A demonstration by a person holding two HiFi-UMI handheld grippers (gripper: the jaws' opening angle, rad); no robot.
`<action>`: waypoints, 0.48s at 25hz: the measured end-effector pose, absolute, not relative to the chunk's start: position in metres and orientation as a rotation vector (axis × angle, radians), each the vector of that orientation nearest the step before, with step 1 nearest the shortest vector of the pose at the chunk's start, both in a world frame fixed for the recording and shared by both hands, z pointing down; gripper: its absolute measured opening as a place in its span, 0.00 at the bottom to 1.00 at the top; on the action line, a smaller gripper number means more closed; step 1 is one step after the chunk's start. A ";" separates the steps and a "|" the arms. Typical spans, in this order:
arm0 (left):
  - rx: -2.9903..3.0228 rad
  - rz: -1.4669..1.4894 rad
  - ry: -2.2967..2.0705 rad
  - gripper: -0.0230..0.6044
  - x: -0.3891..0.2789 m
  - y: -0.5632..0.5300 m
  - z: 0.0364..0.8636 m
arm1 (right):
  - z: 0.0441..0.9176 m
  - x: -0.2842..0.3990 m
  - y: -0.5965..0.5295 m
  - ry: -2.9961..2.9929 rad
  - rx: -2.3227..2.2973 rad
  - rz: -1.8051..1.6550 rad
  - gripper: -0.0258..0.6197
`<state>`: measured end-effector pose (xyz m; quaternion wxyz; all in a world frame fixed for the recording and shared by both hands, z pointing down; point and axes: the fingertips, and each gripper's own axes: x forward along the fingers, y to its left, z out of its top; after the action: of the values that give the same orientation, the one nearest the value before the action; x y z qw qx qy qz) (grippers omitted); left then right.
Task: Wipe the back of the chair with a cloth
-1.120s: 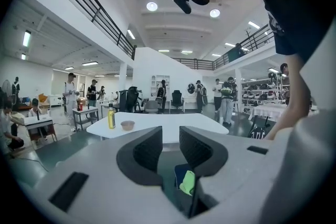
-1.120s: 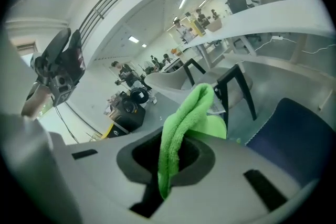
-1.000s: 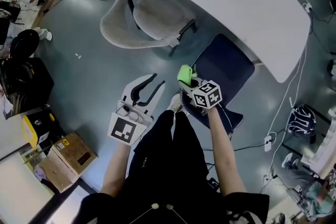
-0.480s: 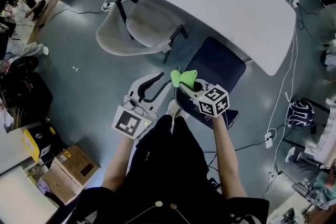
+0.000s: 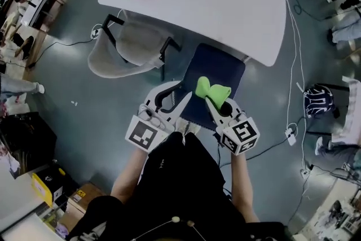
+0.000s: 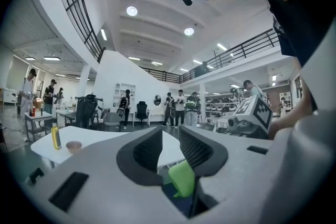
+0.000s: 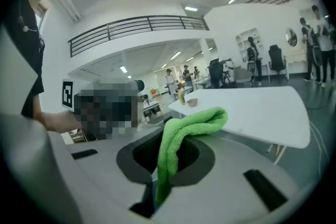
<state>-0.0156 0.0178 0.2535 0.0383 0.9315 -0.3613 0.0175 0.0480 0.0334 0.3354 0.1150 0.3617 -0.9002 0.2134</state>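
Cloth pinched in right gripper jaws (chair shows overhead), left gripper jaws spread

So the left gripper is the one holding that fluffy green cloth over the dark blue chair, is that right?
Not quite. The fluffy green cloth is held by the right gripper, not the left. The right gripper view shows it pinched between the fingers. The left gripper is open with nothing in it. The cloth does sit over the dark blue chair.
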 end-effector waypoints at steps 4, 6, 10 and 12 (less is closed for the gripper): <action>2.887 0.027 -1.021 0.20 0.008 0.025 0.236 | 0.297 0.082 0.055 -2.615 1.277 0.457 0.07; 2.872 0.022 -0.963 0.20 0.019 0.029 0.232 | 0.278 0.099 0.066 -2.609 1.391 0.378 0.07; 2.846 0.002 -0.885 0.20 0.039 0.038 0.228 | 0.247 0.129 0.082 -2.568 1.638 0.225 0.07; 2.835 -0.018 -0.855 0.20 0.050 0.043 0.224 | 0.232 0.140 0.090 -2.560 1.747 0.164 0.07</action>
<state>0.0501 0.0428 0.2240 0.0898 0.9535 -0.2877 -0.0059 0.1401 0.0903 0.2325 0.0190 0.5627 -0.8248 0.0527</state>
